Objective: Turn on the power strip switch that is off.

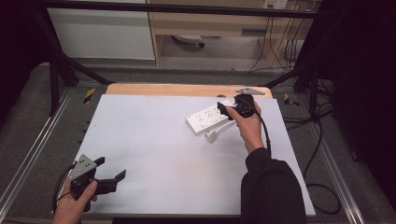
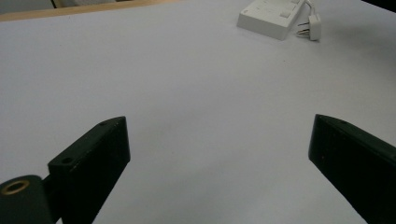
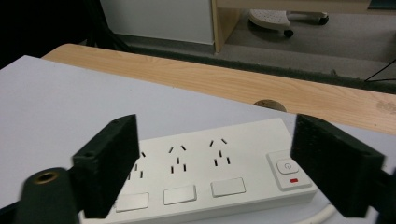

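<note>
Both tools gape wide, empty; right tool (image 1: 224,110) hides the power strip's (image 1: 205,119) end, plug (image 1: 211,136) beside

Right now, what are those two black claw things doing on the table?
A person holds a gripper in each hand. The right gripper is open and hovers just over a white power strip at the far right of the white table, with its jaws either side of the strip. The strip's plug lies loose beside it. The left gripper, open too, waits at the near left corner, holding nothing.
</note>
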Action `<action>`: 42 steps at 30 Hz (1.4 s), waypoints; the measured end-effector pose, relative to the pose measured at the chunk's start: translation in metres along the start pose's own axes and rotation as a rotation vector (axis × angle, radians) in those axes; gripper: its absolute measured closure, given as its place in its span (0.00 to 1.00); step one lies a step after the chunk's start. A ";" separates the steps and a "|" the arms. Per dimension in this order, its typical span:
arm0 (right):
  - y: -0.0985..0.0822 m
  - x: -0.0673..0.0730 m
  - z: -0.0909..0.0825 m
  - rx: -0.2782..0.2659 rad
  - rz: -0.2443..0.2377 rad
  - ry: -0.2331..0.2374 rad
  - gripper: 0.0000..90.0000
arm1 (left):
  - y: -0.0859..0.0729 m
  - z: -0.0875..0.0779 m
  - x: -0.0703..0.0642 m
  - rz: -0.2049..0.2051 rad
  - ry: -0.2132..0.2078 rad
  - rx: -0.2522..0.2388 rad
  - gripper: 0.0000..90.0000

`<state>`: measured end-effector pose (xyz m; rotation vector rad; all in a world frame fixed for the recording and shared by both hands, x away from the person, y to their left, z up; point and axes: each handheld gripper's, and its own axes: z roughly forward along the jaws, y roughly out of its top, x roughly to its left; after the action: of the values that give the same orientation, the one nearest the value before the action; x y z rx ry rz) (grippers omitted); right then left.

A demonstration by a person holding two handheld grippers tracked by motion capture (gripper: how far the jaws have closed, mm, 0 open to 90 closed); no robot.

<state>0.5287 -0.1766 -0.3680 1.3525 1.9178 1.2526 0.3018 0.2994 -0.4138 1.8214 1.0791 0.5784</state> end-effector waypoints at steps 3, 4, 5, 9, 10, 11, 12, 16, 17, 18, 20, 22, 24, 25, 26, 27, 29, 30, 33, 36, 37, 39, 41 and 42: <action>-0.001 -0.001 0.003 0.006 0.015 0.013 0.28 | 0.000 0.000 0.000 -0.001 -0.002 -0.001 0.06; -0.002 -0.001 0.003 0.004 0.018 0.017 0.32 | 0.000 0.000 0.000 -0.006 -0.005 0.000 0.06; -0.002 -0.001 0.004 0.006 0.020 0.022 0.35 | 0.000 0.001 0.000 -0.007 -0.007 0.005 0.06; -0.004 -0.002 0.006 0.017 0.019 0.029 0.43 | 0.000 0.002 -0.001 -0.005 -0.012 0.006 0.06; -0.004 -0.002 0.007 0.019 0.017 0.030 0.44 | 0.000 0.002 -0.001 -0.002 -0.013 0.009 0.06; -0.005 -0.002 0.008 0.018 0.018 0.032 0.48 | 0.000 0.001 -0.001 0.004 -0.009 0.013 0.06; -0.005 -0.002 0.008 0.018 0.018 0.032 0.48 | -0.001 0.002 -0.001 0.003 -0.014 0.014 0.06; -0.007 -0.003 0.009 0.021 0.025 0.032 0.56 | -0.001 0.002 -0.001 0.004 -0.014 0.015 0.06; -0.007 -0.003 0.010 0.026 0.027 0.033 0.58 | -0.001 0.002 -0.001 0.005 -0.014 0.016 0.06; -0.008 -0.003 0.010 0.027 0.025 0.036 0.60 | -0.001 0.002 -0.001 0.005 -0.015 0.016 0.06; -0.010 -0.002 0.011 0.038 0.016 0.033 0.67 | -0.001 0.002 -0.002 0.006 -0.016 0.017 0.06; -0.011 -0.002 0.012 0.039 0.011 0.032 0.69 | -0.001 0.002 -0.002 0.011 -0.018 0.018 0.06; -0.013 -0.002 0.013 0.046 0.011 0.025 0.75 | -0.001 0.002 -0.002 0.015 -0.019 0.020 0.06; -0.013 -0.002 0.013 0.048 0.009 0.024 0.77 | -0.001 0.002 -0.002 0.016 -0.018 0.020 0.06; -0.014 -0.001 0.014 0.046 0.008 0.019 0.79 | -0.001 0.002 -0.002 0.015 -0.017 0.020 0.06; -0.015 0.000 0.014 0.044 0.001 0.017 0.81 | -0.001 0.002 -0.002 0.014 -0.016 0.020 0.06; -0.016 0.001 0.015 0.034 0.023 0.019 0.87 | -0.001 0.002 -0.002 0.011 -0.011 0.020 0.06; -0.016 0.002 0.016 0.031 0.021 0.021 0.89 | -0.001 0.001 -0.001 0.009 -0.010 0.018 0.06; -0.018 0.004 0.018 0.032 -0.002 0.026 0.93 | -0.001 0.001 -0.001 0.003 -0.007 0.017 0.06; -0.020 0.006 0.019 0.034 -0.016 0.027 0.95 | -0.001 0.001 -0.001 0.000 -0.008 0.017 0.06; -0.021 0.006 0.019 0.033 -0.022 0.028 0.96 | -0.001 0.001 -0.001 0.001 -0.008 0.018 0.06; -0.023 0.007 0.020 0.035 -0.030 0.031 0.97 | -0.001 0.001 -0.001 0.007 -0.003 0.021 0.06; -0.025 0.008 0.021 0.040 -0.046 0.031 0.98 | -0.001 0.001 -0.001 0.008 -0.006 0.023 0.06; -0.026 0.008 0.022 0.042 -0.058 0.026 0.98 | -0.001 0.001 -0.001 0.008 -0.005 0.021 0.06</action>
<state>0.5306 -0.1630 -0.4002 1.2978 1.9973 1.2141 0.3016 0.2981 -0.4152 1.8455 1.0784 0.5685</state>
